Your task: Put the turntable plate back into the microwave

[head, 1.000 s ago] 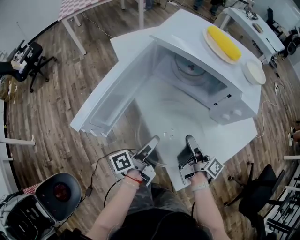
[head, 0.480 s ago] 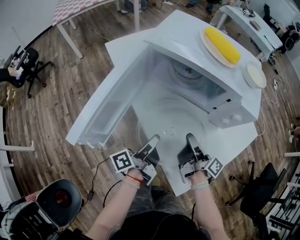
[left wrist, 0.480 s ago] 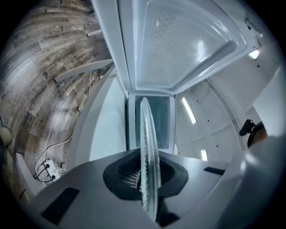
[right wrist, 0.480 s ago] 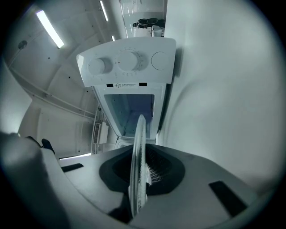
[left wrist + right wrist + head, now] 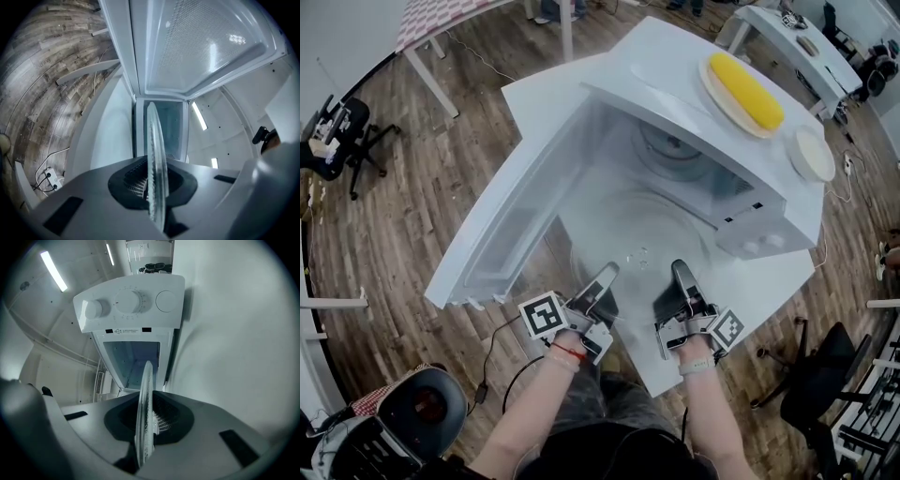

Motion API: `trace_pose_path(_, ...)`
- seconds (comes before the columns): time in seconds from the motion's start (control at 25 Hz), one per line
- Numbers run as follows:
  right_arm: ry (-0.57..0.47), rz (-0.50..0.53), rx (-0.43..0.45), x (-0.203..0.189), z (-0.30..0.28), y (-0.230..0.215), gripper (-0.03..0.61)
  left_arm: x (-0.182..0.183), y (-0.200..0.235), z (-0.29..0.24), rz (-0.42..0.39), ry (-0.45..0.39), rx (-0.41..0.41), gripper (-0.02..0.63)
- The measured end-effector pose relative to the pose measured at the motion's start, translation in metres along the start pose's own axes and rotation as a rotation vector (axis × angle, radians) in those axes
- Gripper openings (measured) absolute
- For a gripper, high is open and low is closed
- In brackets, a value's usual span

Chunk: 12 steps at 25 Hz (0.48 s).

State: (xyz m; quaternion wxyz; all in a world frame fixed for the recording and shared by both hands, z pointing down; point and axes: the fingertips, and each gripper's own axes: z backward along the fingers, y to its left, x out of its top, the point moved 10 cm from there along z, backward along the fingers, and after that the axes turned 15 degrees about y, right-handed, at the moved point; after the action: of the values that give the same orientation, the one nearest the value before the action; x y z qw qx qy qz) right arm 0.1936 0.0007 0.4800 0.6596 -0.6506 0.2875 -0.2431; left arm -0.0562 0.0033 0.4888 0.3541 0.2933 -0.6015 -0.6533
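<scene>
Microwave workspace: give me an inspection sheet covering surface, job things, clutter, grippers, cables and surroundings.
Surface: white table carrying the microwave, door open.
Job's things: glass plate in front of the cavity, not yet inside; roller ring inside.
Clutter: corn on a dish and a small plate, both on the microwave top.
Grippers: left hand-held gripper and right hand-held gripper, each shut on the glass plate's near rim.
Cables: black cable hanging below the left hand-held gripper.
Surroundings: wood floor, office chair.
</scene>
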Motion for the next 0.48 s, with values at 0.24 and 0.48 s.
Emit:
trace_pose_path(0.24,-0.018,0.002,-0.002,0.009,-0.011,0.0,0.04,0.014,0.0,-0.009,-0.007,0.008,0.002,0.031)
trace_pose_path(0.48,-0.049,0.0,-0.014,0.017,-0.018,-0.005,0.041,0.026,0.005,-0.019,0.003,0.02,0.005,0.031)
